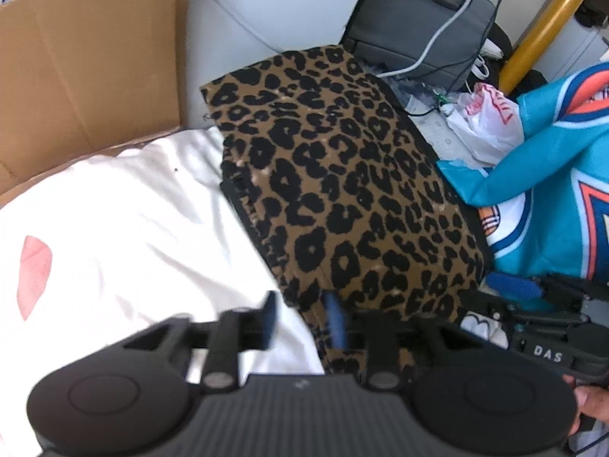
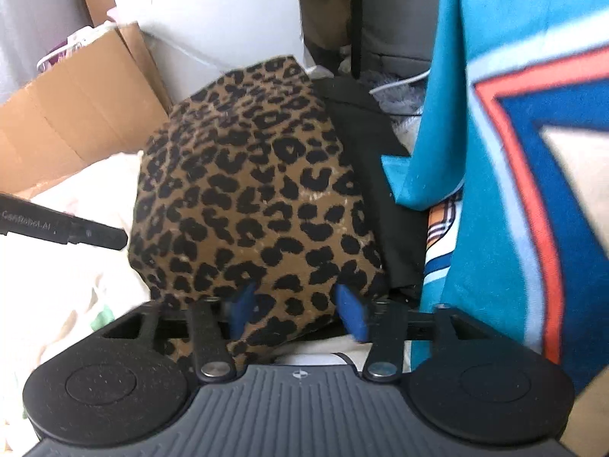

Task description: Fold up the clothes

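A folded leopard-print garment [image 1: 342, 190] [image 2: 259, 190] lies on a white cloth [image 1: 133, 209], black lining showing along its right edge. My left gripper [image 1: 302, 318] stands open at the garment's near left corner. One of its blue pads is over the white cloth and the other over the print. My right gripper [image 2: 297, 310] is open at the near right corner, and the garment's near edge lies loosely between its blue pads. The right gripper's blue fingertip [image 1: 514, 285] shows at the right of the left wrist view. A black finger of the left gripper [image 2: 95, 234] pokes in from the left of the right wrist view.
A teal, orange and white jersey [image 1: 563, 152] [image 2: 495, 152] lies close on the right. An open cardboard box [image 1: 87, 57] [image 2: 76, 114] stands at the back left. Behind are a grey bag [image 1: 418, 19] with cables, a white plastic bag [image 1: 483, 122] and a yellow pole [image 1: 544, 26].
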The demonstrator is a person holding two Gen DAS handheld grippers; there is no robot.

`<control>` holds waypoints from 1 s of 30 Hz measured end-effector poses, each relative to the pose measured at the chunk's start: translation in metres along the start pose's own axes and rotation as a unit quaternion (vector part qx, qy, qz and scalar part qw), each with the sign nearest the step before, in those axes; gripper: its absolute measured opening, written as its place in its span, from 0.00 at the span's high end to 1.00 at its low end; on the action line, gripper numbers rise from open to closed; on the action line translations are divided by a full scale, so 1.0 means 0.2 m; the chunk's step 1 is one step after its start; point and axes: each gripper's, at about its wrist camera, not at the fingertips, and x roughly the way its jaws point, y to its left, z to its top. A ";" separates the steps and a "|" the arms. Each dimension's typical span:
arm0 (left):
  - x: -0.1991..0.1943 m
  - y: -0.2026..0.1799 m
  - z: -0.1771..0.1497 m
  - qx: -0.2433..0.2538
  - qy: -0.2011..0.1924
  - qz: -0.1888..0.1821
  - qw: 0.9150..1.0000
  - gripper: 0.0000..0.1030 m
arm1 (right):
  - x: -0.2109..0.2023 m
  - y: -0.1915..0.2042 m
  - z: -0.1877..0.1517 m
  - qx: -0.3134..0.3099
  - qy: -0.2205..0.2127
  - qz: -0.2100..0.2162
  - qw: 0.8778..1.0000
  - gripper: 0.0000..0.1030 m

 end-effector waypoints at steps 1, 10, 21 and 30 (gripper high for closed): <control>-0.03 0.01 0.00 -0.001 0.000 0.000 1.000 0.43 | -0.02 0.00 0.01 0.006 0.000 0.003 1.000 0.29; -0.31 0.03 0.01 -0.002 0.017 0.032 0.999 0.15 | -0.13 0.07 0.07 0.051 0.049 0.024 0.997 0.11; -0.68 0.09 0.00 -0.030 0.036 0.062 0.997 0.05 | -0.40 0.13 0.18 0.087 0.076 0.046 0.992 0.01; -1.03 0.18 -0.03 -0.077 0.028 0.094 0.992 0.01 | -0.60 0.18 0.33 0.090 0.088 0.038 0.991 0.01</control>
